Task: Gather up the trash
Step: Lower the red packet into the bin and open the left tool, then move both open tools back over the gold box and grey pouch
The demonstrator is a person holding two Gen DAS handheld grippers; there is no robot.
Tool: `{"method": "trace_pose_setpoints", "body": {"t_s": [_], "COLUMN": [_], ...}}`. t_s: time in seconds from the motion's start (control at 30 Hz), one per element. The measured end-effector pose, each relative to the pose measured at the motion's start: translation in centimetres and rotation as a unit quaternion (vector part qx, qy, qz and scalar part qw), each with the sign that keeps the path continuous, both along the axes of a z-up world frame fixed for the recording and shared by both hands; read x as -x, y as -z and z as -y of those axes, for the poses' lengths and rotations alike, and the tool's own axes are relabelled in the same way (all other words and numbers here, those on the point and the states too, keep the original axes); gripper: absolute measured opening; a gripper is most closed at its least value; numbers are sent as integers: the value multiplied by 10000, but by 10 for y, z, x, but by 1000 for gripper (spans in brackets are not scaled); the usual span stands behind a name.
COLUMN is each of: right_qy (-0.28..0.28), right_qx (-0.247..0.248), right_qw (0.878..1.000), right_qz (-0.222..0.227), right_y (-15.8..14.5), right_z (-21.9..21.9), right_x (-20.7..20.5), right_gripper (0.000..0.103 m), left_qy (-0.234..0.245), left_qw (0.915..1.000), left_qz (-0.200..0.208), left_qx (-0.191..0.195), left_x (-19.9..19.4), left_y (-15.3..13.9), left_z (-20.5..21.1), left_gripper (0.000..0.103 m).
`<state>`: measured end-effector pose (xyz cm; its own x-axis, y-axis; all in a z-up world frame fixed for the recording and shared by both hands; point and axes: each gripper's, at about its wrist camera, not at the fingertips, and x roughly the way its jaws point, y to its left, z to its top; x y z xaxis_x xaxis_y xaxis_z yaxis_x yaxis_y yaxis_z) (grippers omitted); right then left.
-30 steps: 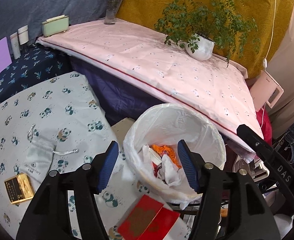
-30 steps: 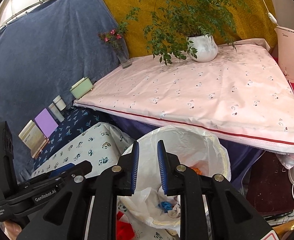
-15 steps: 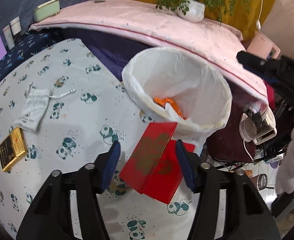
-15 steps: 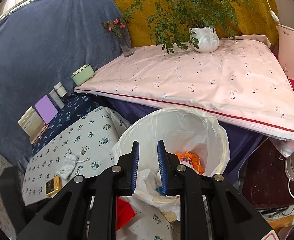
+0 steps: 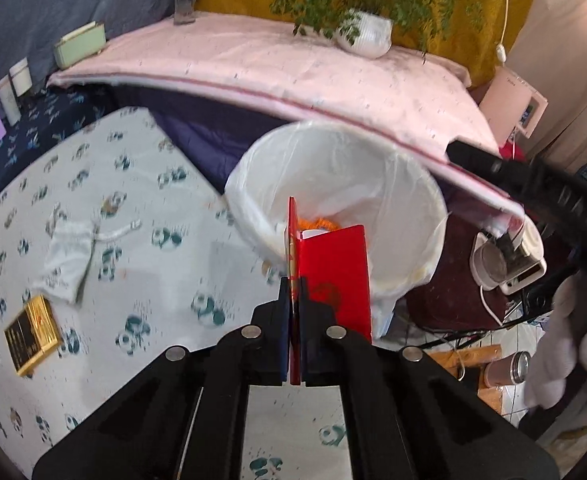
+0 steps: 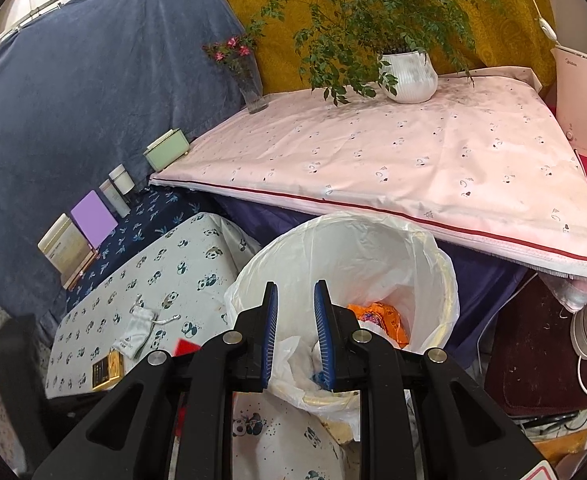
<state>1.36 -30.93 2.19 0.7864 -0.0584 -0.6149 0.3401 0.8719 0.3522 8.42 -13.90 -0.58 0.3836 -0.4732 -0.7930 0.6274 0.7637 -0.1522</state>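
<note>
The left gripper (image 5: 292, 296) is pinching a flat red folded card (image 5: 333, 272), and its jaws are squeezing tight on one thin flap while the other flap is sticking out to the side. The card is standing on its edge above the tabletop with the panda-print cloth (image 5: 93, 184), just beside the round bin lined with a white plastic bag (image 5: 405, 184). Inside the bin some orange wrapper (image 6: 381, 316) and white crumpled paper are lying at the bottom. The right gripper (image 6: 295, 332) is hanging over the near rim of the bin, and its blue-padded jaws are standing a little apart with nothing between them. On the panda cloth a small white drawstring pouch (image 5: 69, 256) is lying flat, and near it a small gold and black box (image 5: 33, 334) is lying too. They are well apart from the bin. Behind the bin a higher surface with a pink sheet (image 6: 413, 160) is holding a green leafy plant in a white ribbed pot (image 6: 409, 76) and a glass vase with pink flowers (image 6: 249, 84). A person's white-gloved hand (image 5: 561, 344) is showing at the right edge of the left camera's view.
</note>
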Motion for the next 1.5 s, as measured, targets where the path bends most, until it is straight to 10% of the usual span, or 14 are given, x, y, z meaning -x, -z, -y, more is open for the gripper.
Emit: {"method": "trace_pose_setpoints", "body": {"t_s": [0.3,0.5,1.03,1.5], "right_qy": [168,229,-370,-1245], "right_qx": [18,48,120,166], "right_qw": [9999,9997,9992,9919], "right_qz": [20,40,-58,-190], "right_y": [-4,-6,-5,2], "right_z": [13,19,-31,-124], "right_x": [-2,-4,-37,-78], "right_gripper": [20,27,27,33], "left_qy": [160,-88,-1245,-2529], "left_qw": [9993,9990,9915,9674], "left_qz": [54,256,201,118], "left_qx": [325,358,324,66], "left_x": [-34,-39,-64,-74], "left_y": [-18,-21,-12,8], "left_z": [60,66,-33,-150], "left_gripper": [10,57,73,93]}}
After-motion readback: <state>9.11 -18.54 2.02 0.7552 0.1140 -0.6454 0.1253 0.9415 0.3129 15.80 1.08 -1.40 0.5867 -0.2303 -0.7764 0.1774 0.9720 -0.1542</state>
